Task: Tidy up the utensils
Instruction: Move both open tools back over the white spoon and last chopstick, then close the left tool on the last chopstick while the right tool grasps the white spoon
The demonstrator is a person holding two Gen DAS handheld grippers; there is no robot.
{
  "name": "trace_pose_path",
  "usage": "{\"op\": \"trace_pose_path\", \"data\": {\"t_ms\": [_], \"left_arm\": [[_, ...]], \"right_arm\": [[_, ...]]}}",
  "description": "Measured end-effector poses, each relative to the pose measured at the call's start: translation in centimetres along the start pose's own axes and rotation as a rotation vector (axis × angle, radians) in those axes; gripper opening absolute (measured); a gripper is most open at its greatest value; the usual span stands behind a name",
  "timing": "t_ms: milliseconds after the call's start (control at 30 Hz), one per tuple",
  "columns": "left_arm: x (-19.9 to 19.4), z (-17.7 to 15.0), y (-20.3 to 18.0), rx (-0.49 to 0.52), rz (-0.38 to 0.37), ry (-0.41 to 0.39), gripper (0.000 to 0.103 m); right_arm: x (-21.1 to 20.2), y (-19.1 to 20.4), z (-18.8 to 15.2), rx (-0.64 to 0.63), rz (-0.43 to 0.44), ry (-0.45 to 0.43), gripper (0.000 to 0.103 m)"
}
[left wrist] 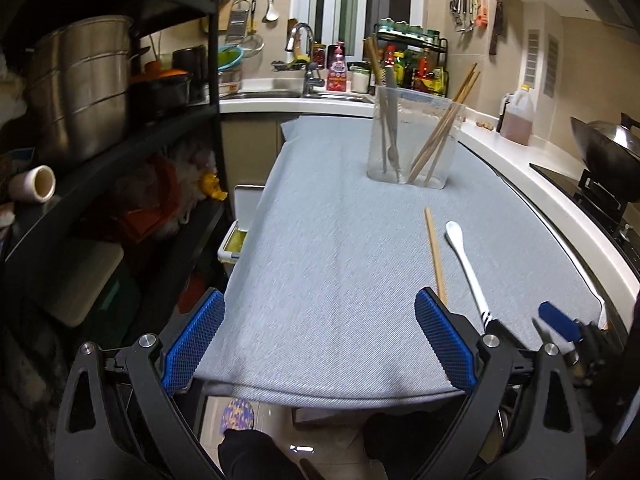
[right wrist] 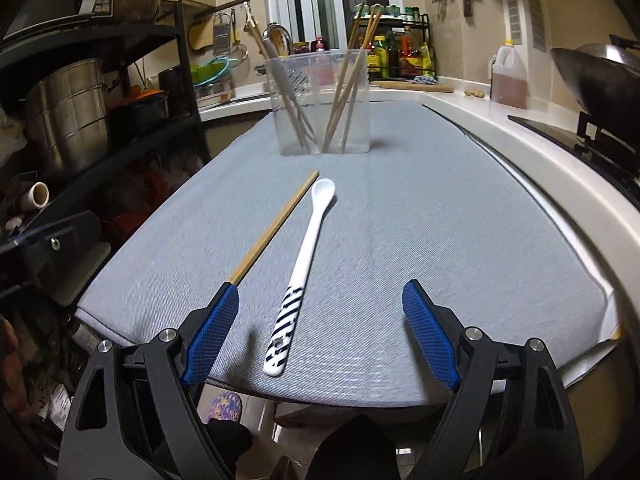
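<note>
Surface: a grey-blue cloth (right wrist: pixel 400 216) covers the worktop, its near edge hanging over just in front of both grippers.
Landmark: a clear plastic holder (right wrist: pixel 324 100) stands upright on the far part of the cloth.
Left of the holder: a black shelf rack (left wrist: pixel 120 152) with a big steel pot (left wrist: pixel 80 84) on it.
Behind the holder: sink tap (left wrist: pixel 302 40), window, and a rack of sauce bottles (right wrist: pixel 400 52).
Right of the holder: a white counter (right wrist: pixel 520 152) with an oil jug (right wrist: pixel 508 76) and a dark wok (right wrist: pixel 596 76).
Inside the holder: chopsticks leaning left and right, plus some metal utensils; through the plastic these are hard to tell apart.
Near side of the holder: one loose chopstick (right wrist: pixel 276 226) lies flat, and just right of it a white spoon (right wrist: pixel 304 272) with a dark-patterned handle, apart from each other.
Left gripper (left wrist: pixel 320 316): fingers spread wide, empty, over the cloth's near edge.
Right gripper (right wrist: pixel 320 308): fingers spread wide, empty; the spoon's handle lies between them, untouched.
Cut off: the chopstick's near end is hidden behind the right gripper's left finger (right wrist: pixel 212 336).
</note>
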State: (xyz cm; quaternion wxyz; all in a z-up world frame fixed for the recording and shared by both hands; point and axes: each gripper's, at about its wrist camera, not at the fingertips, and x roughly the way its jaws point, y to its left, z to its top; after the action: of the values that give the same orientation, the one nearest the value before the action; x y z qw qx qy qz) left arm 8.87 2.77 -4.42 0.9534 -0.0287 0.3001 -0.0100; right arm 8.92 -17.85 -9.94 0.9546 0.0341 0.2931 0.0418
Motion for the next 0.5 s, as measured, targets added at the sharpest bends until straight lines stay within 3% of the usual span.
{"op": "trace_pose_path", "data": {"t_ms": [167, 267, 500], "left_arm": [[0.4, -0.4, 0.3, -0.007, 0.008, 0.013, 0.093], [0.7, -0.5, 0.4, -0.006, 0.007, 0.018, 0.093], [1.5, -1.1, -0.4, 0.000, -0.015, 0.038, 0.093]], "right_arm": [[0.9, 0.6, -1.7, -0.043, -0.008, -0.054, 0.074], [1.1, 0.7, -2.3, -0.068, -0.018, -0.107, 0.059], [1.1, 0.5, -2.7, -0.096, -0.004, -0.160, 0.014]]}}
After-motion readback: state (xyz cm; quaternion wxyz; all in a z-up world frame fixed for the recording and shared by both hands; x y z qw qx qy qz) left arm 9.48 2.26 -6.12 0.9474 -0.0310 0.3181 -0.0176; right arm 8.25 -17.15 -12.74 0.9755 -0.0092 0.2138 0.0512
